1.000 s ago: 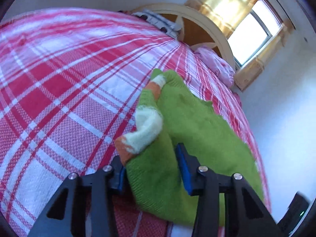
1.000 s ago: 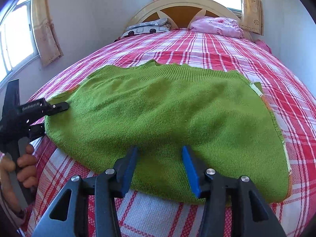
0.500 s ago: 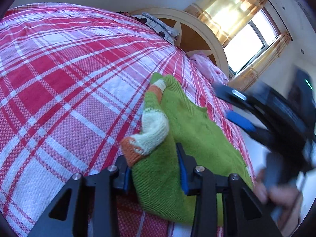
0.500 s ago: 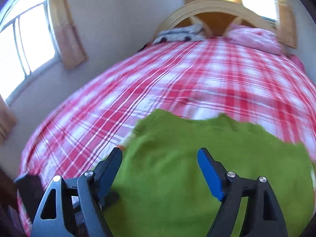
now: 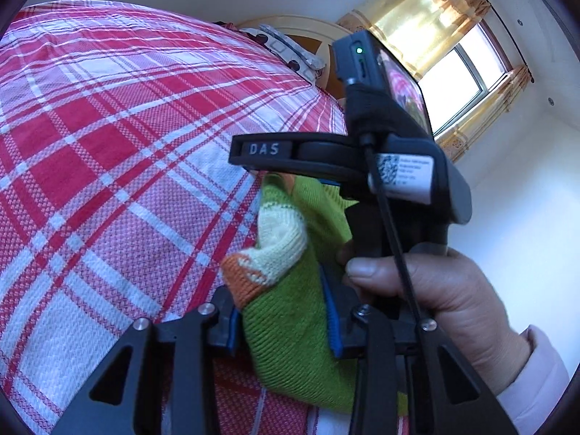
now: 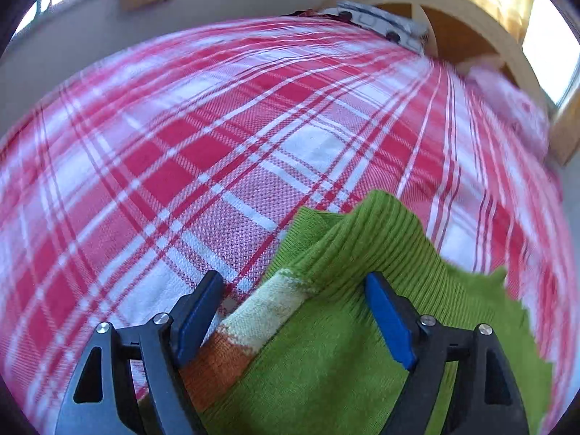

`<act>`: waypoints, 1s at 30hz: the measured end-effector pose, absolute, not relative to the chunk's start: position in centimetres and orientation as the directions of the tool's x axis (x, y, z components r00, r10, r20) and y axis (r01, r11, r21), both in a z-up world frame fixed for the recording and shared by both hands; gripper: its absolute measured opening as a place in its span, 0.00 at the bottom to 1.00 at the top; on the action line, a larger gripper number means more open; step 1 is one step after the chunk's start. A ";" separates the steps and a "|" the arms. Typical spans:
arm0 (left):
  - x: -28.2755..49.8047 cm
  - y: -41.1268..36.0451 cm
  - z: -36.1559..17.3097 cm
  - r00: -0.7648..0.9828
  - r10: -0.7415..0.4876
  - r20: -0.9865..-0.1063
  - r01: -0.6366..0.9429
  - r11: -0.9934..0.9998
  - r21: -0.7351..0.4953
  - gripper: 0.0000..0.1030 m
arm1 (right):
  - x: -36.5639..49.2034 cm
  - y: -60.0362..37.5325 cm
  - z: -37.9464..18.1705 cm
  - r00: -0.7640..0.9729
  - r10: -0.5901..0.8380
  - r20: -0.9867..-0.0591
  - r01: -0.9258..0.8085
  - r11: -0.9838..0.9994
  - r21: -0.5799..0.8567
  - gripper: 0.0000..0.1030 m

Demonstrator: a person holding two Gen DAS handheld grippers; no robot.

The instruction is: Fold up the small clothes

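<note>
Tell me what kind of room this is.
Most likely a bedroom: a bed with a red-and-white plaid cover, an arched wooden headboard, and a yellow-curtained window.

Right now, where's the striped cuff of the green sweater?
The striped cuff lies at the green sweater's left edge on the plaid bedspread, low in both wrist views, between the right claw's open fingers.

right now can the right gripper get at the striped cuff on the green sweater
Probably yes: the right gripper is open right over the striped cuff of the green sweater, nothing between.
</note>
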State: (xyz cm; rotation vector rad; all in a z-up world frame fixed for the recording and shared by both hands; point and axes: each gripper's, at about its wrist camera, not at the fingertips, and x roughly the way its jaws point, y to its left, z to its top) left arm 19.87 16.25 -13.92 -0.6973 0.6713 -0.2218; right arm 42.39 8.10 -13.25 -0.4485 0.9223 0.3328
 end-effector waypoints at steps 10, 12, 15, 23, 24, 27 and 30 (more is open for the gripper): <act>19.9 16.1 -13.8 0.771 -0.404 -0.493 -0.018 0.759 -0.651 0.30 | 42.3 6.3 -12.2 0.551 0.085 -0.830 -0.431 0.881 -0.196 0.33; 19.9 16.1 -13.8 0.771 -0.401 -0.495 -0.019 0.762 -0.647 0.30 | 42.3 5.6 -11.8 0.542 0.122 -0.831 -0.421 0.896 -0.143 0.25; 20.0 15.9 -13.8 0.772 -0.394 -0.498 -0.020 0.769 -0.639 0.30 | 42.4 4.3 -11.1 0.524 0.200 -0.828 -0.392 0.920 -0.025 0.19; 20.3 15.8 -13.9 0.769 -0.382 -0.512 -0.033 0.777 -0.629 0.30 | 42.7 2.5 -11.4 0.498 0.311 -0.810 -0.365 0.922 0.129 0.18; 20.4 15.9 -13.9 0.769 -0.382 -0.512 -0.033 0.777 -0.629 0.30 | 42.7 2.6 -11.6 0.500 0.308 -0.809 -0.367 0.922 0.124 0.18; 20.4 15.9 -13.9 0.769 -0.382 -0.513 -0.034 0.777 -0.629 0.31 | 42.7 3.0 -11.9 0.513 0.294 -0.806 -0.378 0.921 0.095 0.18; 20.5 16.0 -14.0 0.767 -0.383 -0.515 -0.035 0.776 -0.630 0.32 | 42.8 2.9 -11.7 0.511 0.309 -0.802 -0.381 0.918 0.110 0.26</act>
